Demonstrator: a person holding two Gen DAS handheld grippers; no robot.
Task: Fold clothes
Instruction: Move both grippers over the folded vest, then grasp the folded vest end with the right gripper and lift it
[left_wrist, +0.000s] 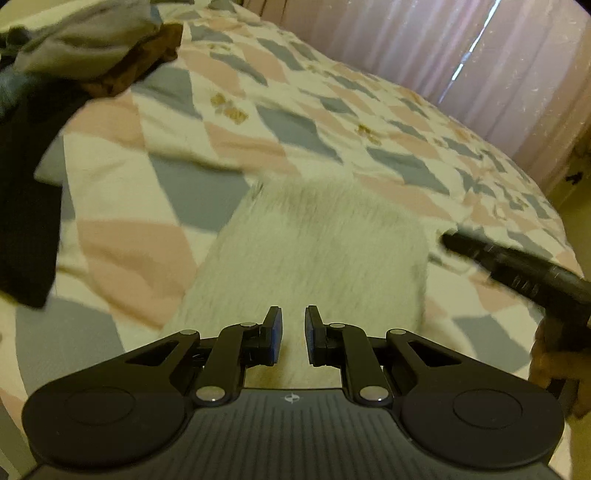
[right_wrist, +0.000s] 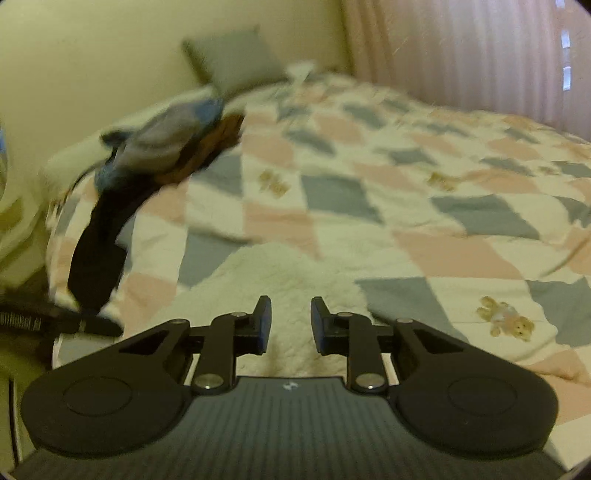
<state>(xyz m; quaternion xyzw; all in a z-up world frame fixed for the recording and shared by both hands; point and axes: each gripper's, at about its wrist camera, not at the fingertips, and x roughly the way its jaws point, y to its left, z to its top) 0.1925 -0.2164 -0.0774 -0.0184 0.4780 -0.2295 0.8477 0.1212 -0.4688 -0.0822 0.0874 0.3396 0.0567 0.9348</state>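
Pink curtains (left_wrist: 461, 55) hang behind the bed, and a quilt (left_wrist: 295, 110) of pink, grey and cream diamonds covers it. Your task's piece, a cream fuzzy garment (left_wrist: 314, 251), lies flat on the quilt right in front of both of your tools. Your left gripper (left_wrist: 293, 336) hangs above its near end, jaws a narrow gap apart, with nothing pinched between the blue pads. Your right gripper (right_wrist: 291, 319) hovers over the same fleece (right_wrist: 280, 280), its jaws a little wider and likewise empty. From the left wrist view you can see the right tool's dark fingers reaching in beside the garment's right edge. A heap of other clothes (right_wrist: 166, 147), grey, blue, brown and black, sits at the far left of the bed, well apart from the garment. A grey pillow (right_wrist: 232, 59) leans on the wall behind it.
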